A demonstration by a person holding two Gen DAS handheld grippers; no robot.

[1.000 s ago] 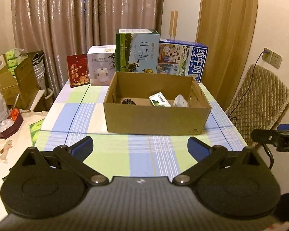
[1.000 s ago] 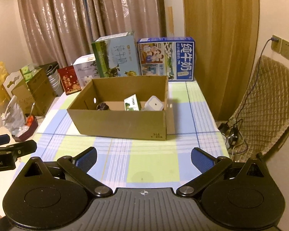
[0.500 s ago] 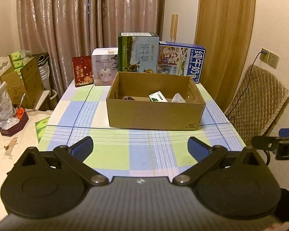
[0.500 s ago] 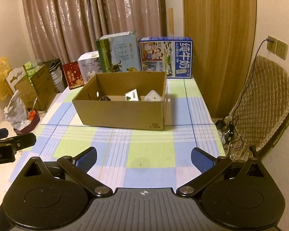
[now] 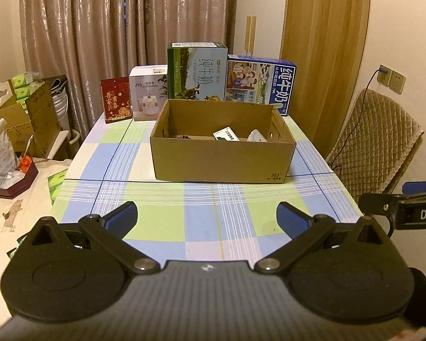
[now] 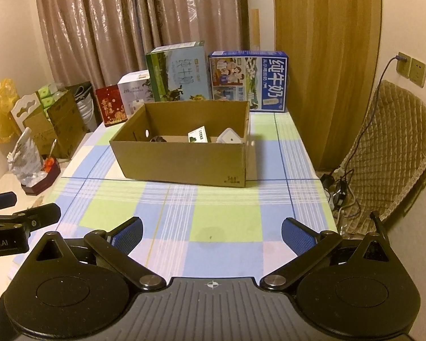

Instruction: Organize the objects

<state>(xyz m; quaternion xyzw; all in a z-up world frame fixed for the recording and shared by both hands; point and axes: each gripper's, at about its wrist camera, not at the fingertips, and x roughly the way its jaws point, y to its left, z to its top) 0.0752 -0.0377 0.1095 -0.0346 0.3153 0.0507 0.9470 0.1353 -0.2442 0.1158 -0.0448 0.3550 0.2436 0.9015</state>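
Checked cloth (image 5: 213, 221) lies bare between the cardboard box (image 5: 221, 162) and the table's near edge. Left gripper (image 5: 206, 218) and right gripper (image 6: 212, 231) hover level there, jaws spread wide, holding nothing.

Your left gripper (image 5: 206, 220) hangs spread wide over the checked tablecloth (image 5: 167, 221). Beyond it sits the open cardboard box (image 5: 221, 160), with a small green-and-white packet (image 5: 226, 134) inside. Cartons line the far edge.

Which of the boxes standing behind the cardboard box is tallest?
The green milk carton box, second from the right; its top stands above the blue box, white box and red box.
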